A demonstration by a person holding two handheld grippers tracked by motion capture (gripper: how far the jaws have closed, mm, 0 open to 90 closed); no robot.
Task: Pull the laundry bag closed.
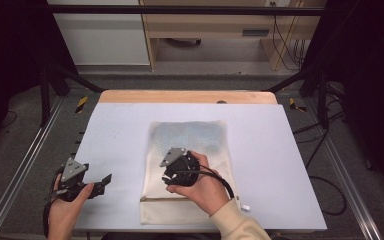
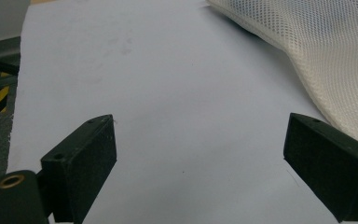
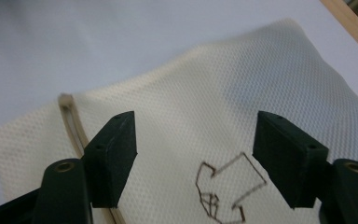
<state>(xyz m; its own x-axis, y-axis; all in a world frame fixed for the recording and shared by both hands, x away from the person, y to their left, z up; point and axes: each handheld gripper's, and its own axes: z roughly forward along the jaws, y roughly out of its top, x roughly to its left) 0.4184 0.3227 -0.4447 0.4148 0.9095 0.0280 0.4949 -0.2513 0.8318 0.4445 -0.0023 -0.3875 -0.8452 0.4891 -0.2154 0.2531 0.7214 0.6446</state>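
Near the tabletop's front edge, your released right gripper (image 1: 170,175) hovers over the cream mesh zip bag (image 1: 192,137); your left gripper (image 1: 102,184) gapes too.

Lab test bench: black metal frame (image 1: 180,9), hazard tape (image 1: 81,103), loose cables (image 1: 325,165), concrete floor.

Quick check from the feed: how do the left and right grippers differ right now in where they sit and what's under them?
The left gripper sits off the mesh bag's left side, over bare table; the right gripper hangs over the mesh bag. Between the left gripper's jaws lies plain table surface; between the right gripper's jaws lies the bag's mesh with a brown line drawing, its zipper beside one jaw. Both are open and hold nothing.
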